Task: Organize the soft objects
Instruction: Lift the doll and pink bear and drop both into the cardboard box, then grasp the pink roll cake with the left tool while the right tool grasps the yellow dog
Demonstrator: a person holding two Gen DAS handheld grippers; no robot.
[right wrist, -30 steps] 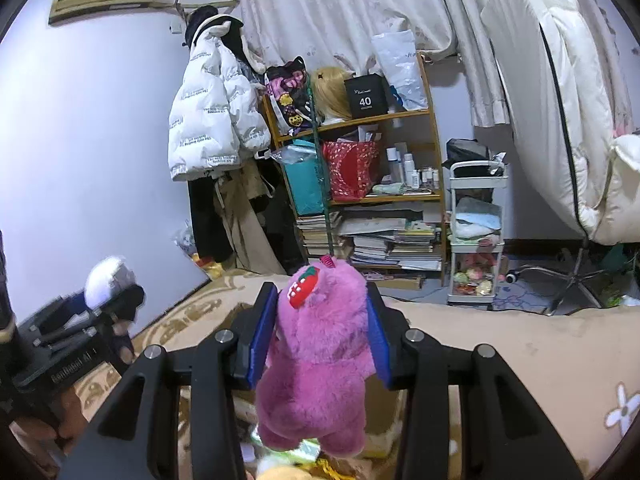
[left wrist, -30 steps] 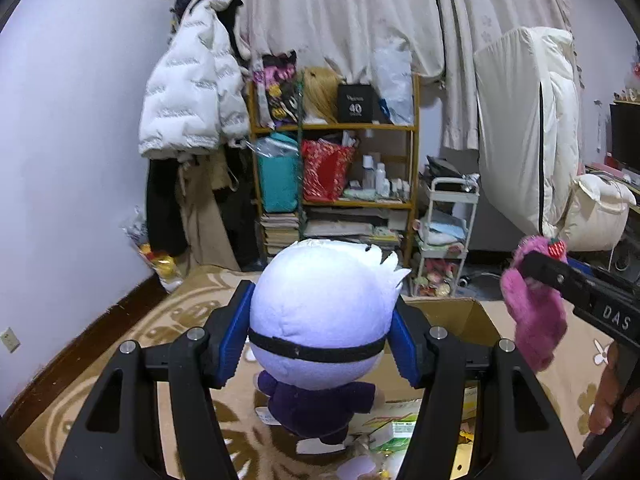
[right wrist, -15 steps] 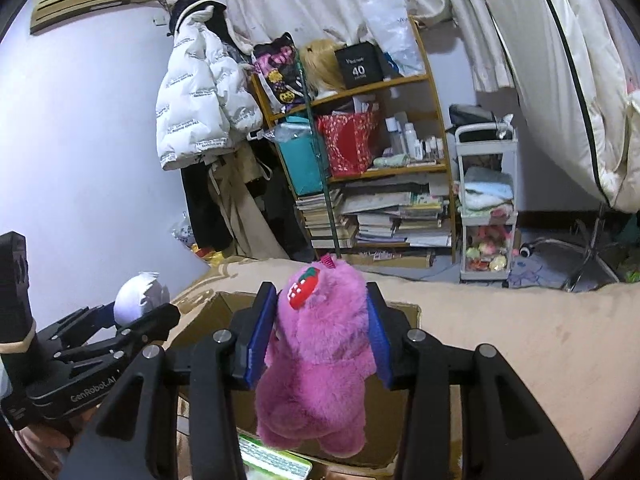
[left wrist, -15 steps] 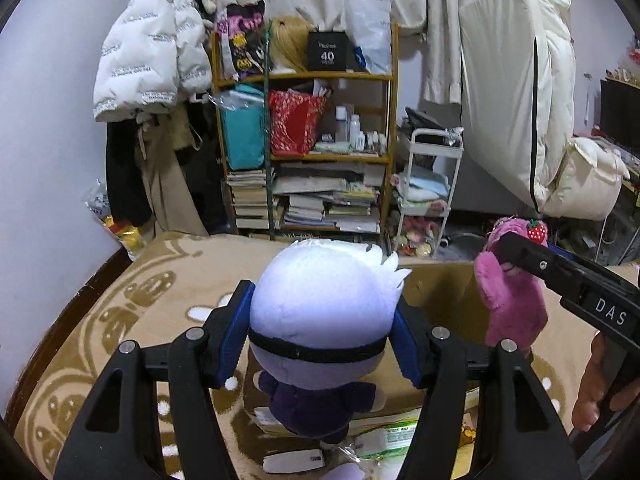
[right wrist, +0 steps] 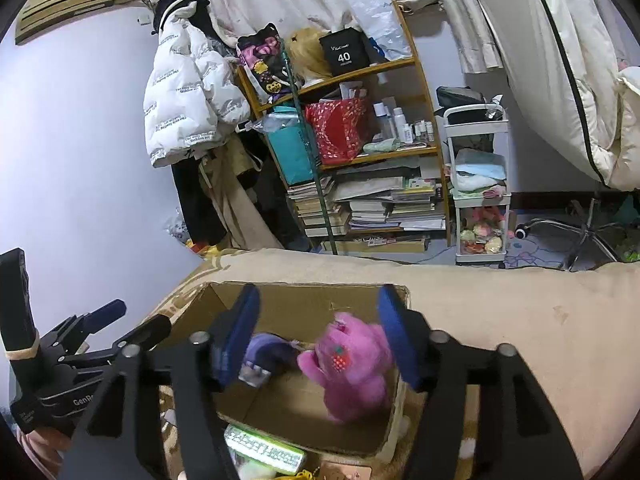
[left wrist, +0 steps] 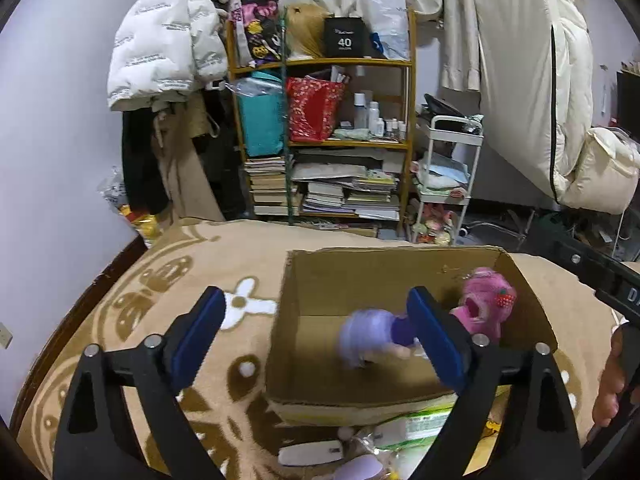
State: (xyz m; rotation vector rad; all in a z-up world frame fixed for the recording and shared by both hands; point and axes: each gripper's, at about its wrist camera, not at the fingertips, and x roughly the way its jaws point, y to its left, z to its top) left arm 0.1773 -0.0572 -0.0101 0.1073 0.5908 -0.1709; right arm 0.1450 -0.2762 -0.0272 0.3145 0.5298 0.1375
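Inside box (right wrist: 280, 404) — pink plush (right wrist: 352, 364), blurred purple doll (left wrist: 368, 336)

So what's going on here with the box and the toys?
A person holds a gripper in each hand over a cardboard box on a blanket. The left gripper and right gripper are opening; the white-haired doll and pink plush, both blurred, are dropping into the box.
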